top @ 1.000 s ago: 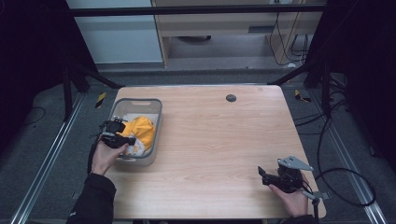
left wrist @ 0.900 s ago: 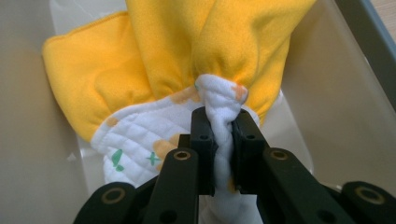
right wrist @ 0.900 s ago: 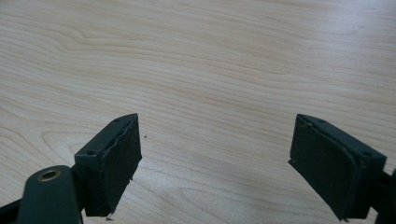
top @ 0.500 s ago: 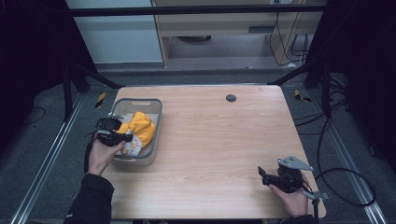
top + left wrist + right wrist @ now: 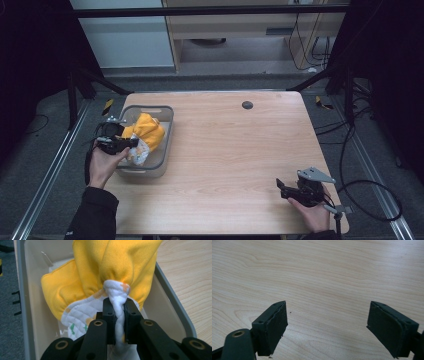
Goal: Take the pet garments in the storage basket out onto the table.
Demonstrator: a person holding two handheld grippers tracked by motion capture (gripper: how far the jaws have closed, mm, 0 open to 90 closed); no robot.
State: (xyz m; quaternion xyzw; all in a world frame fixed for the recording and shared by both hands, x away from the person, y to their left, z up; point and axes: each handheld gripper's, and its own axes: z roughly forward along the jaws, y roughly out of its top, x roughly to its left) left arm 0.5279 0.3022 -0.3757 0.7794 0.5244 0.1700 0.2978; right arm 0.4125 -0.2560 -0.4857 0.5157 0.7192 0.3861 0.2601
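Yellow cloth (image 5: 110, 267), quilted white lining, pinched by left hand-held gripper (image 5: 117, 315) over grey tub (image 5: 22, 302).

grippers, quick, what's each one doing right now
Left gripper: closed on a bunched fold of the yellow and white cloth, over the grey bin.
Right gripper: open, holding nothing, above the wooden table.

The yellow cloth (image 5: 110, 267) runs off the frame's top, above the left gripper (image 5: 117, 315). Its white quilted fold (image 5: 117, 307) vanishes between the clamped jaws. The bin floor beneath is hidden.
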